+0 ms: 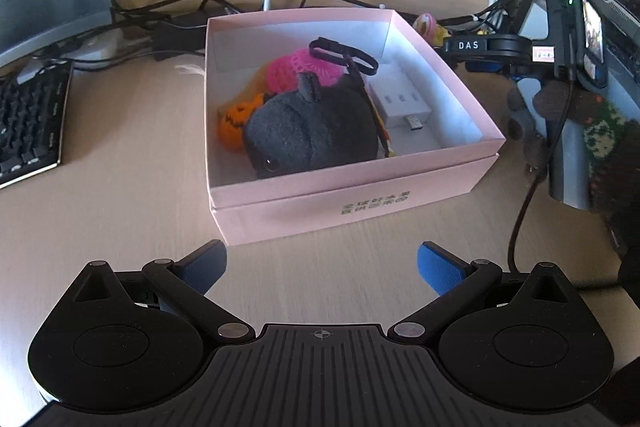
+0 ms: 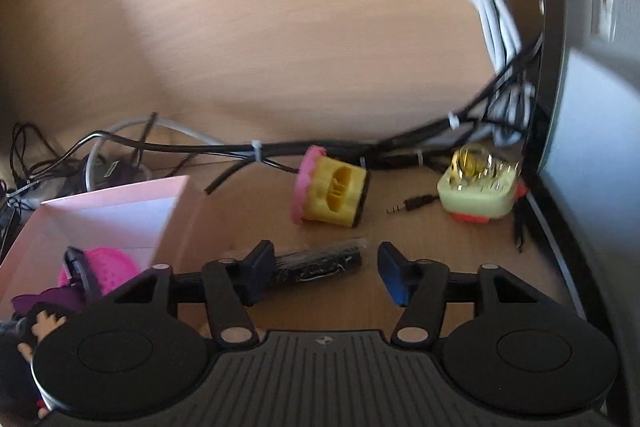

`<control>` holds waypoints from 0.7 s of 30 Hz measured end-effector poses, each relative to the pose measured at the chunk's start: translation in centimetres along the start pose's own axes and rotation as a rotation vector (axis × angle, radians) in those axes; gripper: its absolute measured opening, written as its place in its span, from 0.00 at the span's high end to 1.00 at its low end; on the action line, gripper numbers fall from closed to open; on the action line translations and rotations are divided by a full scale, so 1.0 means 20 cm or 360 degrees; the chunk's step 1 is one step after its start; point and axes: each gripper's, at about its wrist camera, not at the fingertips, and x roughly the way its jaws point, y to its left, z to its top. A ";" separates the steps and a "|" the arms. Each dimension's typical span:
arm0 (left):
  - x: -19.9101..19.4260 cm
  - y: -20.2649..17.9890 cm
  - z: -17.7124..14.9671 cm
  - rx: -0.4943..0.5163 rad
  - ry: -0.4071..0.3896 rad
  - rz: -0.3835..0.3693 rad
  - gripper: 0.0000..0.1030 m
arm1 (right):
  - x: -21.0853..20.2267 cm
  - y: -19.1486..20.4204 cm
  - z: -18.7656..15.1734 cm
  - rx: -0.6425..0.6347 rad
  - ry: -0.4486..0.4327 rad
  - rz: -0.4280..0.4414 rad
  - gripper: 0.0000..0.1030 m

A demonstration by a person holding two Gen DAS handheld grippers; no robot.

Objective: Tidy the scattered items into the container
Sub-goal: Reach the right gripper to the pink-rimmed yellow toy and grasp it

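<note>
- Pink cardboard box (image 1: 352, 183), the container, sits mid-desk and already holds a grey plush (image 1: 308, 135), an orange pumpkin toy (image 1: 234, 125), a pink mesh item (image 1: 304, 67), a black clip (image 1: 344, 55) and a white adapter (image 1: 400, 99), so much of the tidying looks done.
- Left gripper (image 1: 322, 267) hangs near the box's front wall, its jaws wide apart with nothing between them.
- Right gripper (image 2: 324, 271) is beyond the box's right side, its jaws about half open around a dark bristly brush (image 2: 320, 259) lying on the desk (image 2: 280, 27); the pads do not appear to press on it yet.
- Still loose toward the desk's back edge: a yellow-and-pink toy (image 2: 330, 191) on its side, then a pale green toy (image 2: 476, 191) nearer the right edge.
- Tangled black cables (image 2: 320, 149) run just behind the loose toys, an audio plug (image 2: 412, 205) lies between them, and a monitor (image 2: 592, 107) crowds the right edge, so reaching there looks tight.
</note>
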 end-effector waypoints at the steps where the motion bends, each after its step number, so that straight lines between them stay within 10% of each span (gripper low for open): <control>1: 0.01 0.00 0.01 0.0006 -0.0004 0.0011 0.00 | 0.01 -0.02 -0.01 0.0019 -0.0009 0.0037 0.37; 21: 0.07 0.12 0.06 -0.0086 -0.0002 0.0195 0.00 | 0.06 0.07 -0.01 -0.0113 0.0018 0.0233 0.21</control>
